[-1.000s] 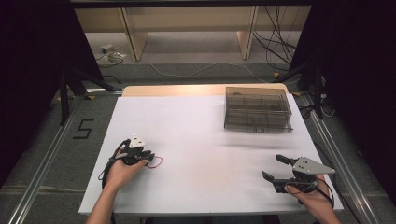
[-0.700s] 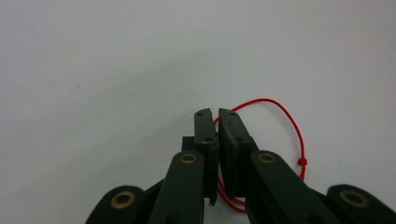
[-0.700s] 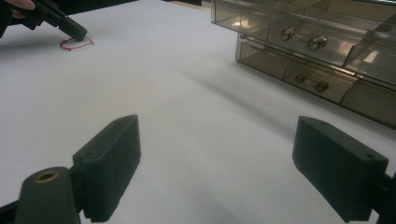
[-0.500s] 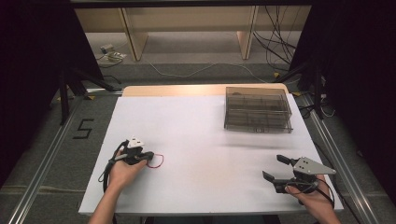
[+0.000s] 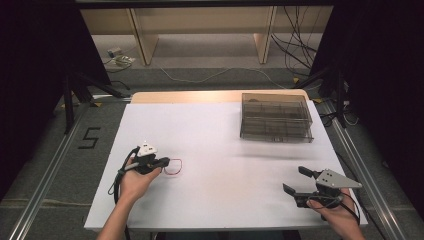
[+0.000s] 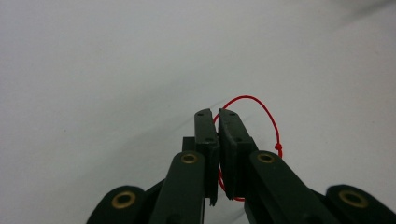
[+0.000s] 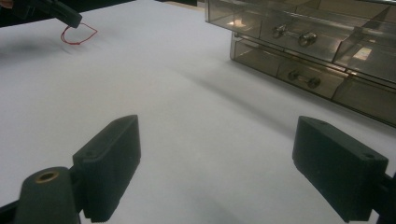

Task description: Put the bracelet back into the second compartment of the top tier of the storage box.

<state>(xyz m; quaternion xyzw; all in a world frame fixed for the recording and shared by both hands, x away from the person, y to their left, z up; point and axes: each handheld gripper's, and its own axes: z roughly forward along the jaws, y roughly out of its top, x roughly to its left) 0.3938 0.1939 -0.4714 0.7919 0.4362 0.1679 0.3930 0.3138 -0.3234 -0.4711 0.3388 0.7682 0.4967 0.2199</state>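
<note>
A thin red string loop (image 5: 174, 167) lies on the white table (image 5: 220, 150) at the left. My left gripper (image 5: 165, 161) is shut on the loop; in the left gripper view the red string (image 6: 268, 116) curls out from between the closed jaws to their right. My right gripper (image 5: 296, 181) hovers near the table's front right corner, its jaws wide open with nothing between them. From the right gripper view the string loop (image 7: 77, 35) and the left gripper's jaws show far off at the top left.
A smoky clear plastic drawer box (image 5: 276, 117) stands at the table's back right; its drawers with metal knobs (image 7: 294, 37) face the right gripper. Cables and shelf legs lie on the floor beyond the table's far edge.
The left gripper has shifted slightly toward the front of the table with the string. The right gripper has stayed put.
</note>
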